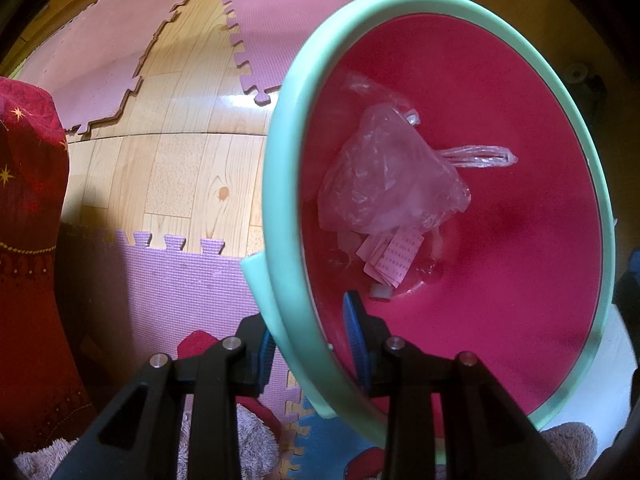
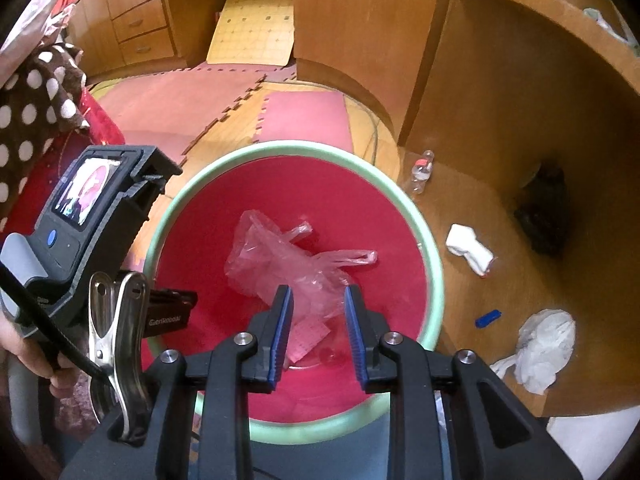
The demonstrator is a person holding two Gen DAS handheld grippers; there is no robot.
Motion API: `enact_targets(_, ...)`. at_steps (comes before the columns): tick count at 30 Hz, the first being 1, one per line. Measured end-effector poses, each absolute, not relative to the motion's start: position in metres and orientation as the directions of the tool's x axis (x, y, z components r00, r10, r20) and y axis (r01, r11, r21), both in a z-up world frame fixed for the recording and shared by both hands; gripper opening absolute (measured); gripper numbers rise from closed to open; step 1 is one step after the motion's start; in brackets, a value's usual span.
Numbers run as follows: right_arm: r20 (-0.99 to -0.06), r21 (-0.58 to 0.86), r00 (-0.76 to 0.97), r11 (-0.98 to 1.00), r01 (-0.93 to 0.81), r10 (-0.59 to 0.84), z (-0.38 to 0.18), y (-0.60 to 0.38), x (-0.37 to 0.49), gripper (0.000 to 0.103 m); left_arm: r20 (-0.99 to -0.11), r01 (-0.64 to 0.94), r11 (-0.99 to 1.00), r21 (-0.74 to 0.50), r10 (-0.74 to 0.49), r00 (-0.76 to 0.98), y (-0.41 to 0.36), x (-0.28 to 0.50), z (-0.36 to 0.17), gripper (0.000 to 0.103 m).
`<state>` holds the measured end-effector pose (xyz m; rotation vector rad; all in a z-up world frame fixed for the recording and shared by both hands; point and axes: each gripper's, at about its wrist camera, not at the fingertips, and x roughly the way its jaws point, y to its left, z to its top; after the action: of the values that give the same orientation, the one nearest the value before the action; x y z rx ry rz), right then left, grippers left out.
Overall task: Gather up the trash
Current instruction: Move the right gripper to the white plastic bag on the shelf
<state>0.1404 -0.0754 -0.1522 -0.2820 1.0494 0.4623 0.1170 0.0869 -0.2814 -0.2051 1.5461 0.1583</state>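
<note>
Bin [image 2: 434, 280] rim pinched by your left fingers [image 1: 354, 336]. Right fingers [image 2: 318, 334] spread, empty, above plastic bag [image 2: 280, 264] in bin. Next trash: white wad [image 2: 542, 350] on floor, light, soft; pinch bulk, not loose tail.

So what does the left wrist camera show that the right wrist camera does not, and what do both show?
Only the left wrist view: the left gripper clamped on the mint-green rim of the red plastic bin.

Only the right wrist view: the right gripper, open and empty above the bin, plus floor trash: a clear plastic bottle, a white crumpled tissue, a white plastic bag and a small blue piece.

Both: the clear crumpled plastic bag and a pink printed slip inside the bin.
</note>
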Motion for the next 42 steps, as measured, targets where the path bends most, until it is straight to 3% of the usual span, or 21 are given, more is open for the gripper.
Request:
enact_targets(16,-0.824,-0.205,0.563,0.886,-0.415,0.073,-0.109,-0.131,0.143,0.033,-0.999,-0.231,0.972,-0.034,-0.03,0.02,0.087,0.117,-0.281,0.033)
enact_targets(23,-0.826,-0.217,0.563,0.928,-0.302,-0.01,-0.107,-0.184,0.154,0.036,-0.999,-0.231,0.972,-0.034,-0.03,0.02,0.087,0.117,-0.281,0.033)
enact_targets(32,-0.868,-0.204,0.488,0.963,-0.174,-0.095,-0.136,-0.245,0.167,0.038,-0.999,-0.232,0.972,-0.035,-0.031,0.02,0.087,0.116,-0.281,0.033)
enact_targets(38,-0.874,-0.196,0.467,0.977,-0.081,-0.136,-0.155,-0.281,0.175,0.054,-0.999,-0.232,0.972,-0.033,-0.029,0.019,0.087,0.116,-0.28,0.033)
enact_targets(42,-0.886,-0.236,0.43,0.967,-0.1,-0.172,-0.181,-0.285,0.184,0.054,-0.999,-0.23,0.973,-0.032,-0.028,0.02,0.087,0.116,-0.281,0.033)
